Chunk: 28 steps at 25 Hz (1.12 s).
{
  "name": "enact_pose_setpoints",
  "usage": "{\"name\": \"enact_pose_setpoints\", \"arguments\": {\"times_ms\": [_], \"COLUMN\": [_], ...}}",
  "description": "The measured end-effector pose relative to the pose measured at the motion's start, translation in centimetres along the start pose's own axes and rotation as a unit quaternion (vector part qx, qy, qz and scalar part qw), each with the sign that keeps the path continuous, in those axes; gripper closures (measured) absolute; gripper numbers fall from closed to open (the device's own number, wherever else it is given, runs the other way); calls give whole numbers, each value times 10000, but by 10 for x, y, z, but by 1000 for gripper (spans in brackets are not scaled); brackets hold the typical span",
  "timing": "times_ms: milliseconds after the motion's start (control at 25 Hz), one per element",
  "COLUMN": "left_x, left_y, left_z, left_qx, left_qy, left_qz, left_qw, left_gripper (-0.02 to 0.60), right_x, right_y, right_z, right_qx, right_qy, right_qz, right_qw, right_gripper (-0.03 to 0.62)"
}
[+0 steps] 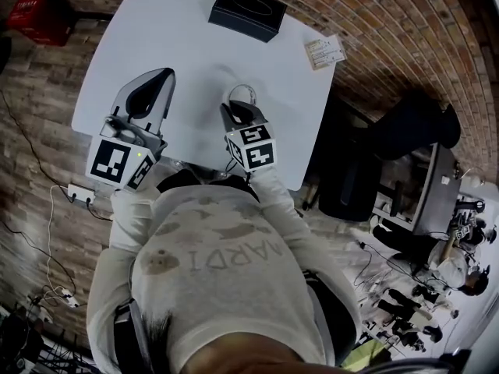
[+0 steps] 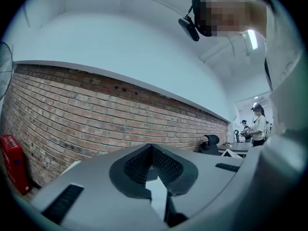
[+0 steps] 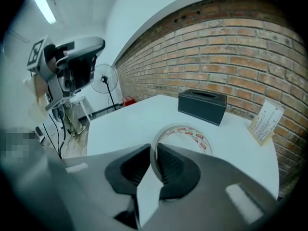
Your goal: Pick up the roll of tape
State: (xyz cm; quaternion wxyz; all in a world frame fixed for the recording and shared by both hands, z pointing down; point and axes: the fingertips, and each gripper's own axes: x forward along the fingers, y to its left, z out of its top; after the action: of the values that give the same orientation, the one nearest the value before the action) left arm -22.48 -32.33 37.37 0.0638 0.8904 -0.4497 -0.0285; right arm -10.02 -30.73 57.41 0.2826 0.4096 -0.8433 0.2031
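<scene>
The roll of tape is a thin pale ring with red labels on its inner face. My right gripper is shut on its near wall, one pad inside the ring and one outside. In the head view the tape sticks out beyond the right gripper over the near middle of the white table. My left gripper is held over the table's left part, apart from the tape. In the left gripper view its pads meet with nothing between them, and it points level at a brick wall.
A black tissue box stands at the table's far edge, and a printed card lies near the far right corner. A red object sits on the floor to the left. A black chair stands to the right. A fan stands beyond the table.
</scene>
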Motion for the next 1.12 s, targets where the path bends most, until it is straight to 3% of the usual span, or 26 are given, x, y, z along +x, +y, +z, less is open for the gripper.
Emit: {"name": "enact_pose_setpoints", "arguments": {"times_ms": [360,1120], "left_x": [8,2], "left_y": [-27,-65], "left_z": [5,15], "left_qx": [102,247], "left_qy": [13,-78], "left_qz": [-98,-37], "left_qw": [9999,9997], "left_gripper": [577,577], "right_x": [-52,-148], "right_y": [-17,-24], "right_z": [45,100], "right_qx": [1,-195], "right_qy": [-952,-2266], "right_qz": [-163,-424], "right_qw": [9953,9729], "right_gripper": [540,540]}}
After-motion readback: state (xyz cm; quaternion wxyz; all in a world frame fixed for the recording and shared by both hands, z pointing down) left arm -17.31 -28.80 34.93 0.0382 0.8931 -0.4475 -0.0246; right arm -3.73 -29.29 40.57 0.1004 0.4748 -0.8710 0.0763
